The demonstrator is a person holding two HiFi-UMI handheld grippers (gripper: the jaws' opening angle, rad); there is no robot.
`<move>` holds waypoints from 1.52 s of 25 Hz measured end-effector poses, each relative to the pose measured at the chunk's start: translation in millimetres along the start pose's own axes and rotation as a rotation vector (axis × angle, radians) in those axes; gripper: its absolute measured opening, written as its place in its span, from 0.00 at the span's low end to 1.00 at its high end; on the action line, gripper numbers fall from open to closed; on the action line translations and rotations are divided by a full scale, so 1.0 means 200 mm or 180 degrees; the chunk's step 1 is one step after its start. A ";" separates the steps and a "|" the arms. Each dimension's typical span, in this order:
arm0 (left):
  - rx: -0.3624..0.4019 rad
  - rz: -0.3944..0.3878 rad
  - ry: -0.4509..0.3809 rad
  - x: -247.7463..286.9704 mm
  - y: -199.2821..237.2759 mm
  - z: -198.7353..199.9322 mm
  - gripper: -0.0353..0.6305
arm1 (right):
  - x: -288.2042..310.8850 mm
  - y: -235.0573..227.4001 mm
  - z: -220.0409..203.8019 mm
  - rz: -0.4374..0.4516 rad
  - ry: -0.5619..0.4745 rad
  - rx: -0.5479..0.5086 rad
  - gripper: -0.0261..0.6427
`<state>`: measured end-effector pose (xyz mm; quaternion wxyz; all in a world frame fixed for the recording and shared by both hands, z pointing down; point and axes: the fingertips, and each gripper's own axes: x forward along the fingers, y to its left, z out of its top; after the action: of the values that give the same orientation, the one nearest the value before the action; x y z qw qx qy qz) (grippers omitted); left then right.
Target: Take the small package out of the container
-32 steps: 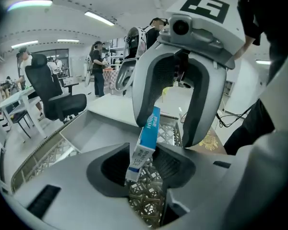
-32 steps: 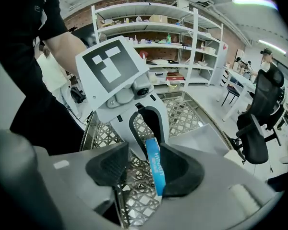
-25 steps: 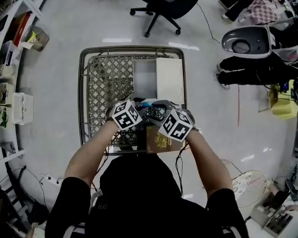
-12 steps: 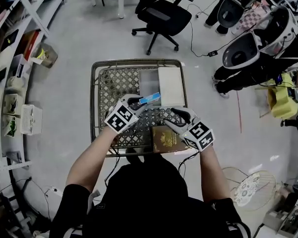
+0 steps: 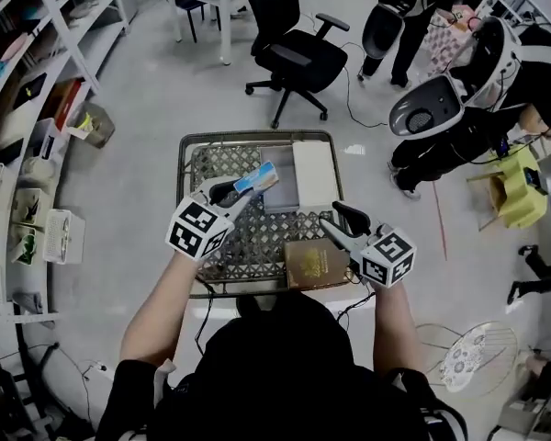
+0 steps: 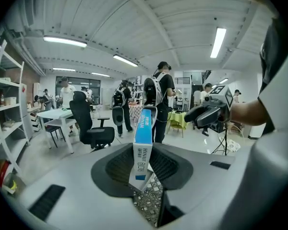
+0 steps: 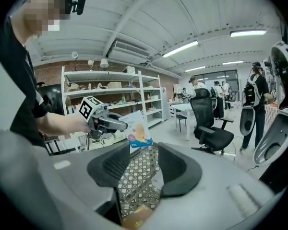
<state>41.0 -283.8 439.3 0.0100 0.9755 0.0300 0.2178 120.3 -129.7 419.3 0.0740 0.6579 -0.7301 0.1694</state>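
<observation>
The small blue-and-white package (image 5: pixel 257 179) hangs in the air above the wire mesh cart (image 5: pixel 185 168), pinched at its near end by my left gripper (image 5: pixel 228 194). In the left gripper view the package (image 6: pixel 143 143) stands on edge between the two pads, pressed from both sides. My right gripper (image 5: pixel 338 217) is over the cart's near right part, above a brown box (image 5: pixel 314 263), its jaws apart with only mesh showing between them (image 7: pixel 143 169). From the right gripper view the package (image 7: pixel 138 134) and left gripper (image 7: pixel 110 122) appear raised to the left.
A white box (image 5: pixel 314 171) and a flat grey box (image 5: pixel 277 180) lie at the cart's far right. A black office chair (image 5: pixel 298 58) stands beyond the cart. Shelving (image 5: pixel 32 108) lines the left side; people (image 5: pixel 459 108) stand at right.
My left gripper has lifted the package up and away from the cart floor. The right gripper has drawn off to the right, apart from the left one.
</observation>
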 end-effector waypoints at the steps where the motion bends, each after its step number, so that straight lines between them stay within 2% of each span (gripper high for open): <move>1: -0.0036 0.0041 -0.0032 -0.04 0.01 0.03 0.20 | -0.02 0.00 0.03 0.0019 -0.0044 0.0010 0.33; 4: -0.0146 0.0201 -0.0126 -0.19 0.04 0.12 0.20 | -0.04 -0.01 0.15 0.0072 -0.0184 -0.0010 0.31; 10: -0.0390 0.0672 -0.0319 -0.43 0.14 0.22 0.20 | -0.09 -0.09 0.32 0.0092 -0.0399 -0.0057 0.27; 13: -0.0467 0.0914 -0.0428 -0.52 0.16 0.24 0.20 | -0.13 -0.12 0.40 0.0167 -0.0579 -0.0022 0.21; 20: -0.0708 0.1297 -0.0799 -0.69 0.09 0.33 0.20 | -0.26 -0.10 0.55 0.0347 -0.0841 -0.0095 0.07; 25: -0.0794 0.1573 -0.0847 -0.77 0.07 0.29 0.20 | -0.32 -0.13 0.55 0.0375 -0.0865 -0.0146 0.06; 30: -0.0853 0.1693 -0.0832 -0.79 0.07 0.24 0.20 | -0.35 -0.18 0.52 0.0350 -0.0894 -0.0098 0.05; 34: -0.0845 0.1685 -0.0827 -0.77 0.05 0.25 0.20 | -0.35 -0.21 0.50 0.0280 -0.0871 -0.0102 0.05; 38: -0.0816 0.1652 -0.0847 -0.74 0.04 0.27 0.20 | -0.37 -0.25 0.50 0.0181 -0.0993 0.0069 0.05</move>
<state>-70.1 -300.8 328.1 0.0808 0.9613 -0.2492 0.0855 190.7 -98.4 309.2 -0.0522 0.6560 -0.7492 0.0750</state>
